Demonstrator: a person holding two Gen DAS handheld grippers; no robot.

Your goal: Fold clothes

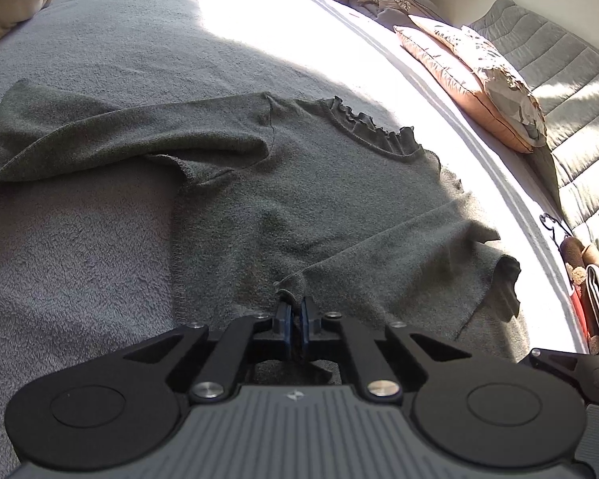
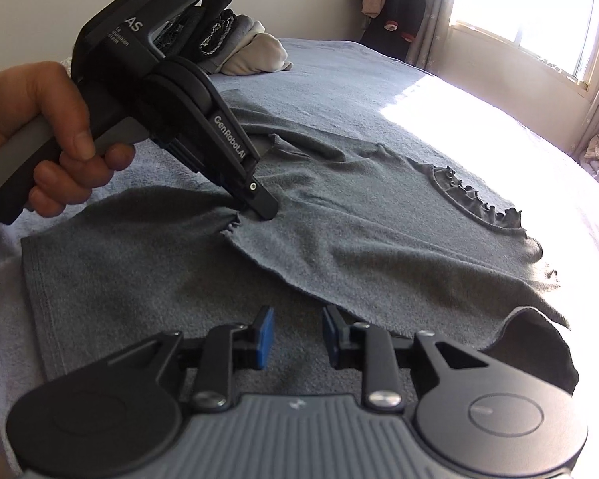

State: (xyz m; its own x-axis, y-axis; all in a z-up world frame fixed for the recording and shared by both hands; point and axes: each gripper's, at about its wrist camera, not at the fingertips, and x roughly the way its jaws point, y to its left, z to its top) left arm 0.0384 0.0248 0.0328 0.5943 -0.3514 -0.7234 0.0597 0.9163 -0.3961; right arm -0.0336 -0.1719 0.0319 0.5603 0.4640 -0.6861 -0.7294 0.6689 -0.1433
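A grey-green knit top [image 1: 299, 207] with a ruffled neckline [image 1: 363, 127] lies flat on the bed. One sleeve [image 1: 112, 135] stretches out to the left. My left gripper [image 1: 294, 309] is shut on the cuff of the other sleeve, which is folded across the body. In the right wrist view the left gripper [image 2: 255, 209] pinches that bunched cuff over the top [image 2: 359, 239]. My right gripper [image 2: 295, 339] is open and empty, hovering just above the lower part of the top.
The bed has a grey fleece cover [image 1: 100, 40]. Pillows [image 1: 479, 80] lie along the right edge. A pile of clothes [image 2: 243, 52] sits at the far end. Sunlight from a window [image 2: 539, 12] falls across the bed.
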